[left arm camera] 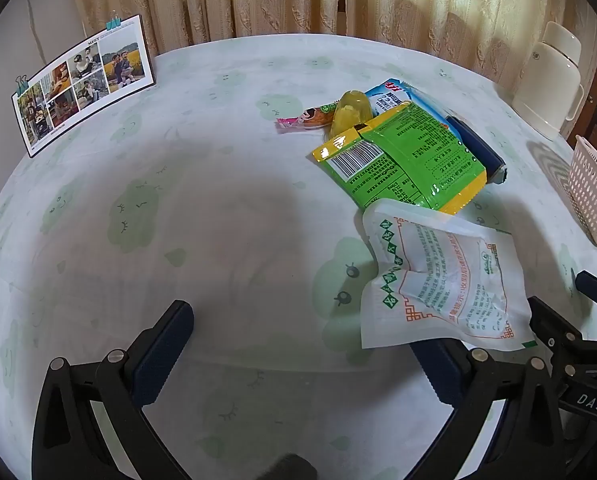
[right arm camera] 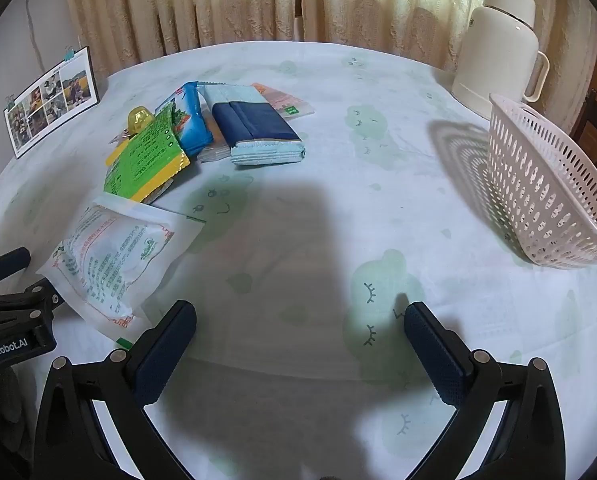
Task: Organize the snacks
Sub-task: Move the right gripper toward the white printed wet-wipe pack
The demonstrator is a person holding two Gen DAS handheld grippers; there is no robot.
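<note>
Both grippers hung over the table [right arm camera: 298,128] with jaws spread wide and nothing between them: the left gripper [left arm camera: 302,356] just beside the white pouch [left arm camera: 442,280], the right gripper [right arm camera: 300,354] over bare cloth. Beyond lay the green packet [right arm camera: 146,156], a blue bag [right arm camera: 190,120], what looked like a jelly cup [left arm camera: 348,114], and a folded blue pack [right arm camera: 254,128]. The pink basket [right arm camera: 546,184] stood well apart to the right.

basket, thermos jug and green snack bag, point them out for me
basket [right arm camera: 546,196], right wrist view, on its perforated side wall
thermos jug [right arm camera: 494,52], right wrist view, on its body
green snack bag [left arm camera: 414,152], left wrist view, on its printed back
</note>
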